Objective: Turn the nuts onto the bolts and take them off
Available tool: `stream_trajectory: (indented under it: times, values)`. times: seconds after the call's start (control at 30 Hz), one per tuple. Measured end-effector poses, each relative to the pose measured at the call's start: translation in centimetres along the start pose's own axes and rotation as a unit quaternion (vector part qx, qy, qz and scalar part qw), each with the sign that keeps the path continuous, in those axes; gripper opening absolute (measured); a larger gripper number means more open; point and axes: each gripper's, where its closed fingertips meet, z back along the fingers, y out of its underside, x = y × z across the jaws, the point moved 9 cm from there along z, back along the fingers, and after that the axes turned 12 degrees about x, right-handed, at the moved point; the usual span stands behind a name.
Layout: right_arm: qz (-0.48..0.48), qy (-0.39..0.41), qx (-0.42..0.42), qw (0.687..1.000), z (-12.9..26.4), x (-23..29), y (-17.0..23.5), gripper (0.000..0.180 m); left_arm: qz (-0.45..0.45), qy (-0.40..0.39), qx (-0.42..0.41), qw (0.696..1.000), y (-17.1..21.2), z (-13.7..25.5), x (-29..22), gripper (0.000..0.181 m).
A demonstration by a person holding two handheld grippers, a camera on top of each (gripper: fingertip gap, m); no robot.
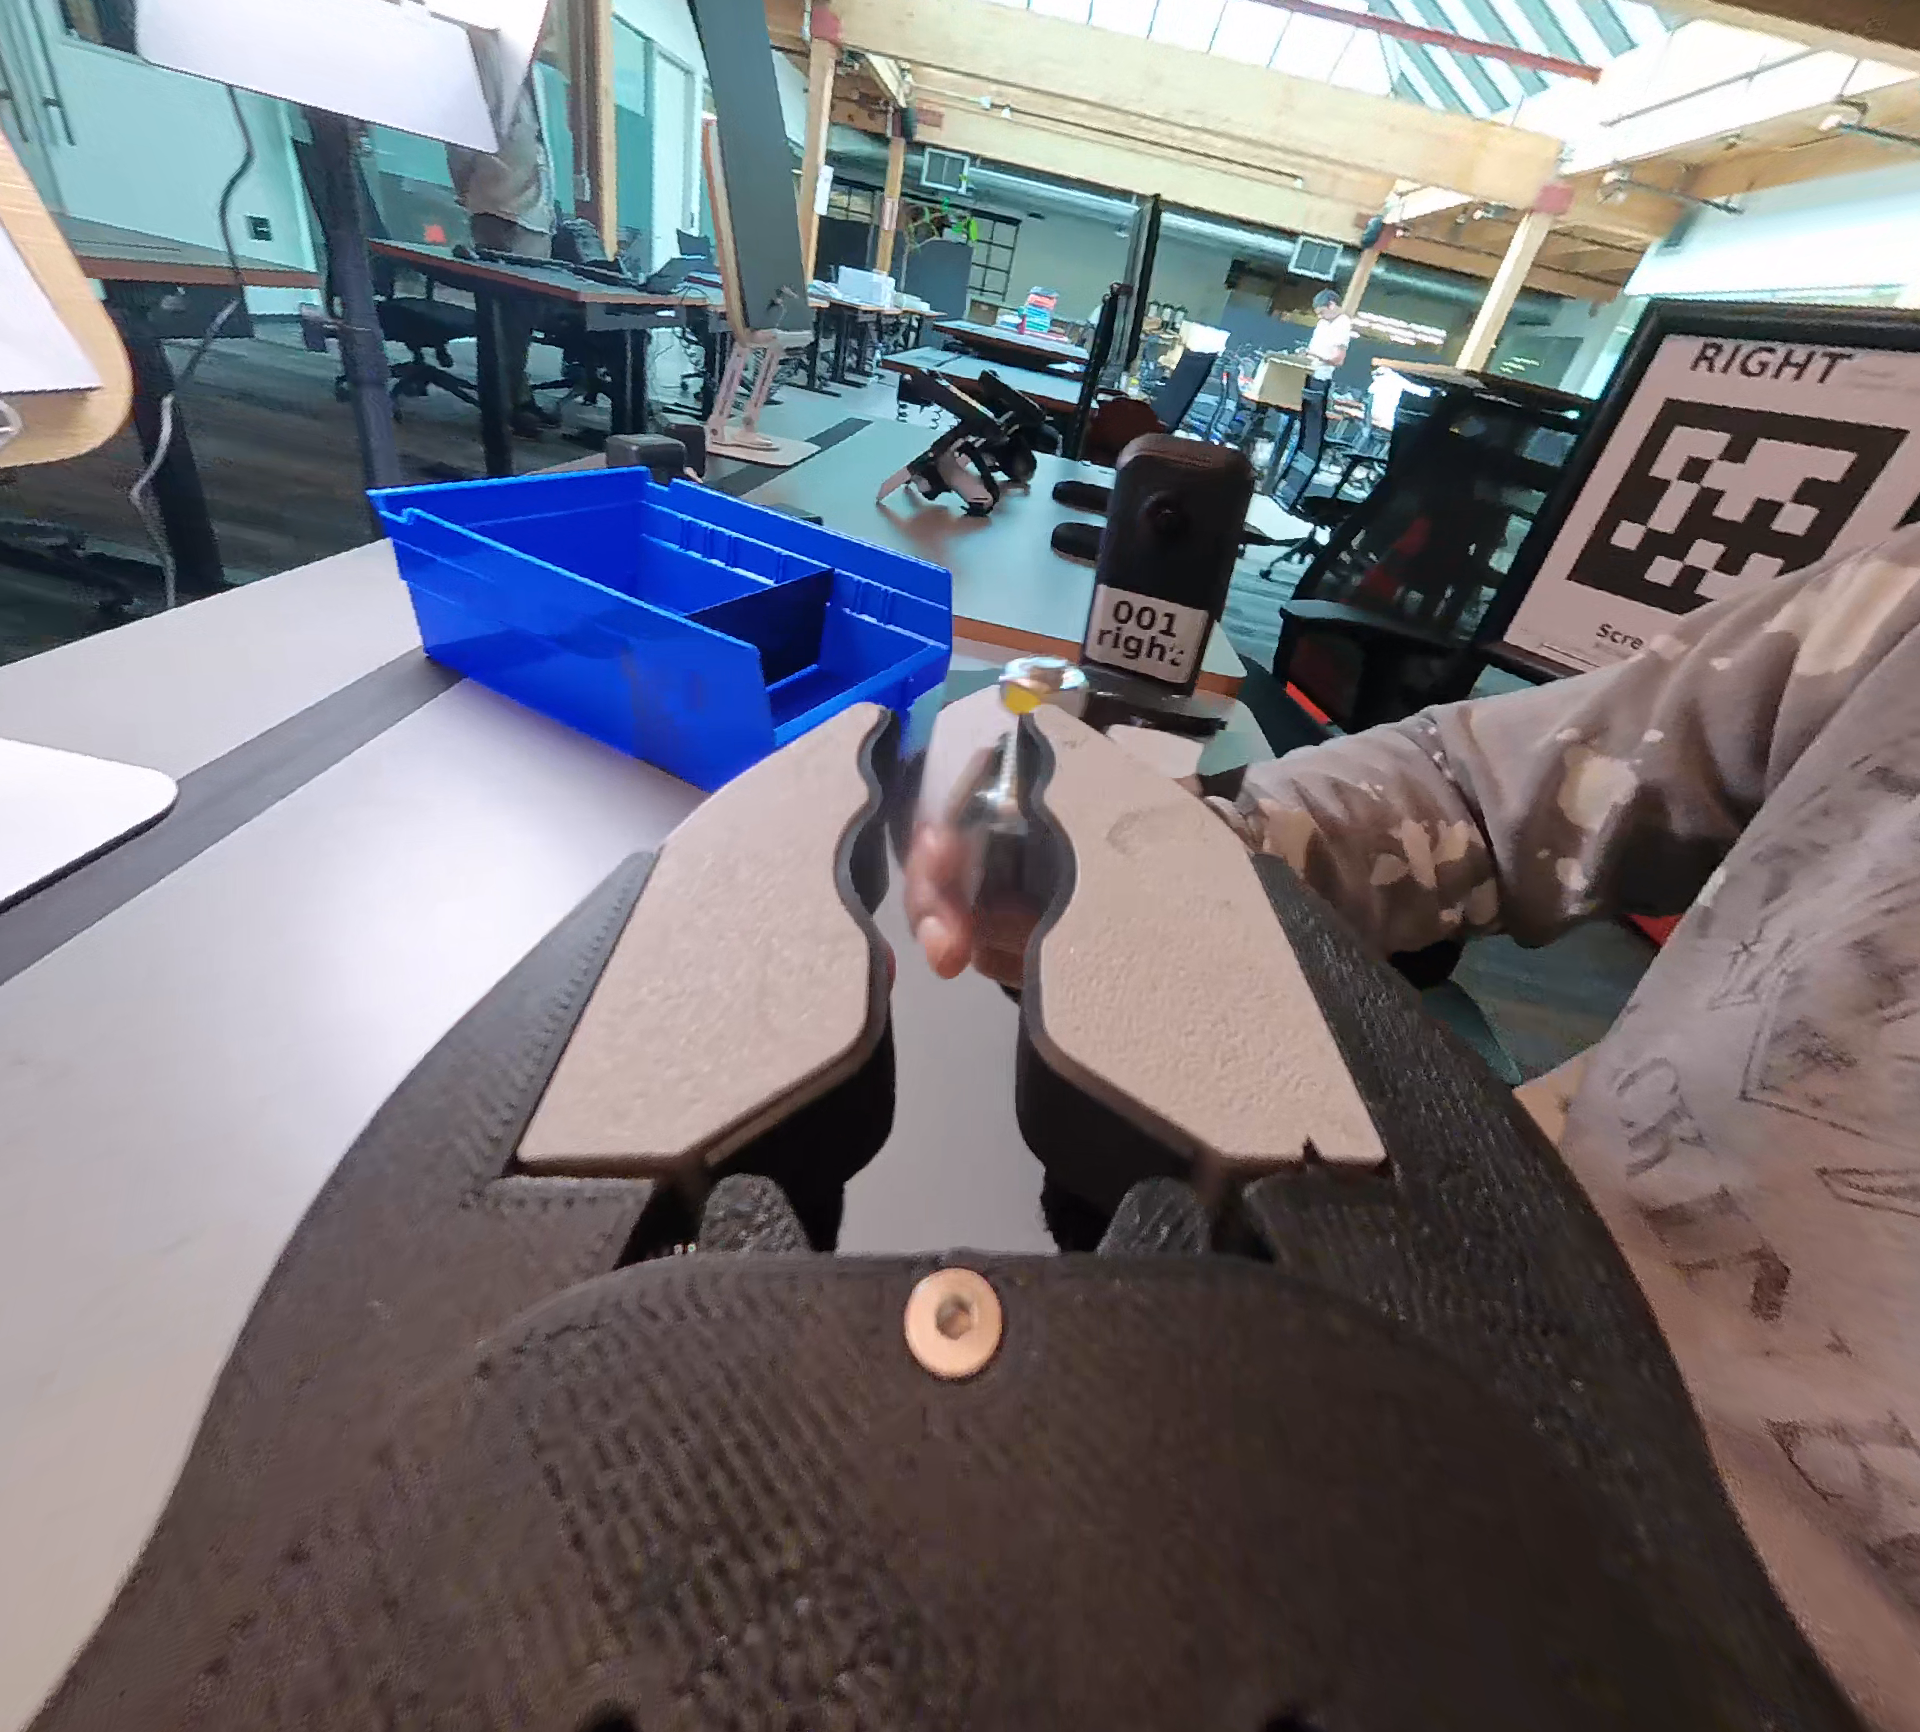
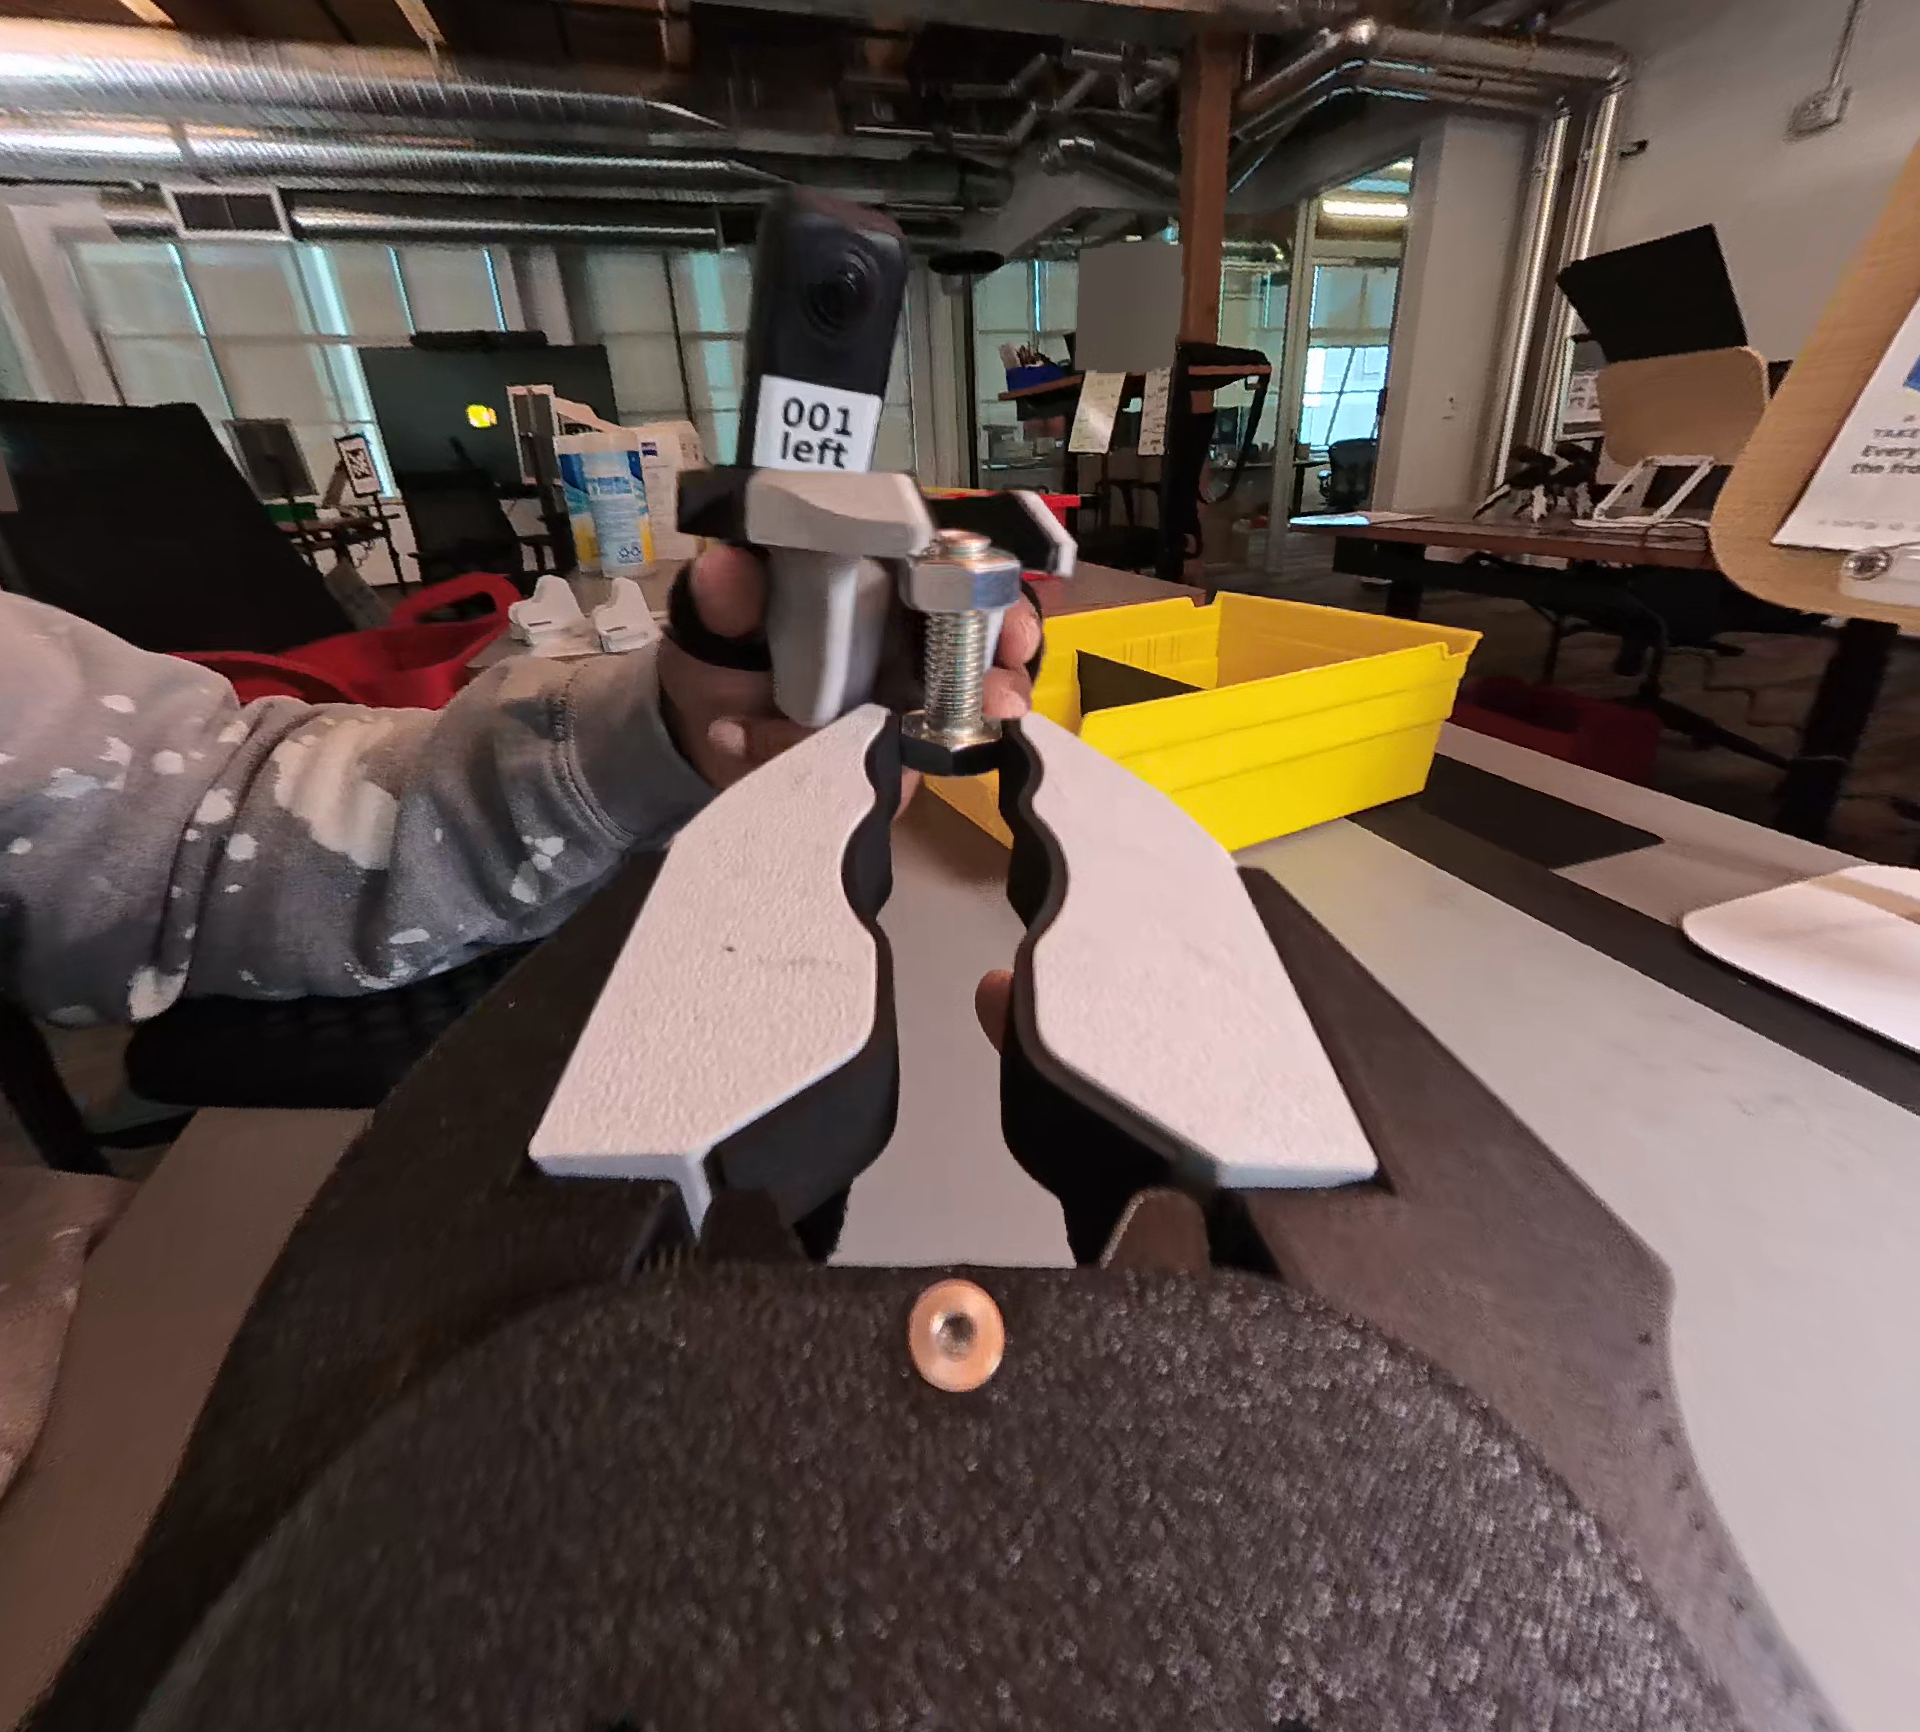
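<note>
Right tongs [image 2: 951, 737] clamp the hex head of one bolt [image 2: 957, 674], shank upright, so the thread stays exposed for turning. Left tongs [image 2: 966, 576] close on the single nut [image 2: 961, 583] at the shank's top end, apparently to spin it; direction cannot be judged. In the left wrist view the bolt [image 1: 1006, 799] appears blurred between the tips. Both are held above the worktop [image 2: 1558, 1111]. Two bins: one yellow bin [image 2: 1247, 706], one blue bin [image 1: 665, 612].
</note>
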Motion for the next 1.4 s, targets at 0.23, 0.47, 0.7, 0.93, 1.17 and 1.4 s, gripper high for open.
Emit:
stream_trajectory:
  times: [0.23, 0.47, 0.7, 0.93, 1.17, 1.4]
  values:
    - [0.006, 0.008, 0.010, 1.000, -0.2, 0.1, 0.4, 0.018, -0.002, 0.013, 0.021, 1.000, 0.5, -1.2, -0.5, 0.024]
    - [0.007, 0.010, -0.004, 1.000, 0.3, -0.1, 0.0, 0.018, 0.014, 0.010, 0.003, 1.000, 0.6, -0.6, 0.1, 0.019]
    - [0.002, 0.015, 0.002, 1.000, 0.1, -0.1, 0.3, 0.018, 0.023, -0.014, 0.020, 0.999, 0.8, -1.3, 0.1, 0.016]
    - [0.001, 0.019, -0.001, 1.000, 0.3, -0.3, 0.2, 0.018, 0.016, -0.015, 0.014, 1.000, 0.8, -1.0, 0.1, 0.023]
    - [0.005, 0.013, -0.009, 1.000, 0.4, 0.0, 0.0, 0.018, 0.028, -0.073, 0.035, 0.996, 1.0, -1.1, 0.7, 0.010]
    - [0.007, 0.037, 0.008, 0.999, 0.1, -0.3, 0.4, 0.018, 0.022, 0.003, 0.019, 1.000, 0.6, -1.5, -0.8, 0.029]
